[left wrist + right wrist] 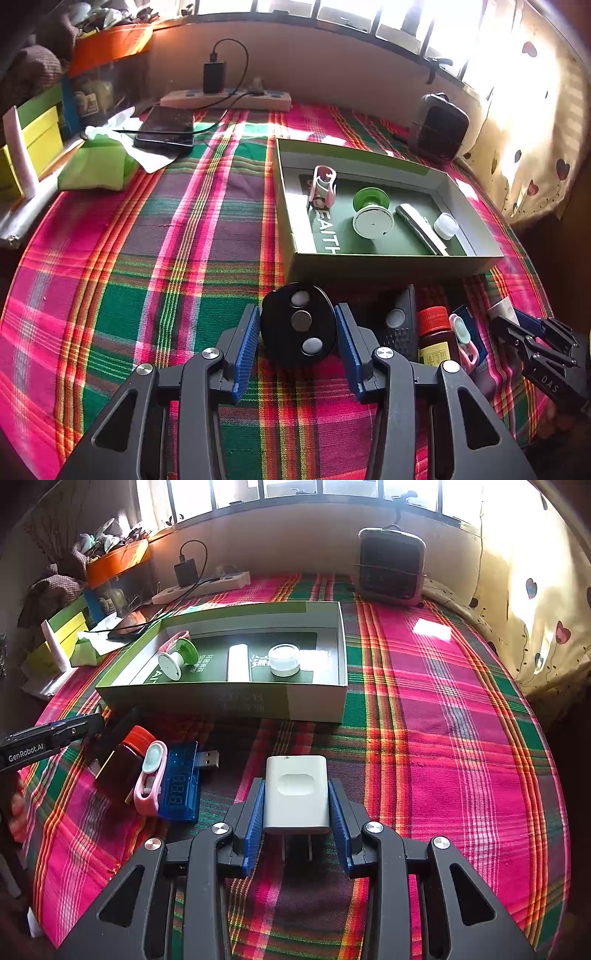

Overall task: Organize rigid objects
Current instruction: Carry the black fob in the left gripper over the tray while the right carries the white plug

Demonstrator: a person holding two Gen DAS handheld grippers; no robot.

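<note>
Left wrist view: left gripper pinches black oval disc; green box just ahead reads "FAITH". Brown bottle crowds its right. Right gripper, stamped "GenRobot.AI", clamps white charger; blue USB meter left.

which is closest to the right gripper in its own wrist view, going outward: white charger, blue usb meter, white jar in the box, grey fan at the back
1. white charger, between the right gripper pads.
2. blue usb meter, just to its left on the cloth.
3. white jar, ahead, inside the green box.
4. grey fan, far back by the wall.
</note>
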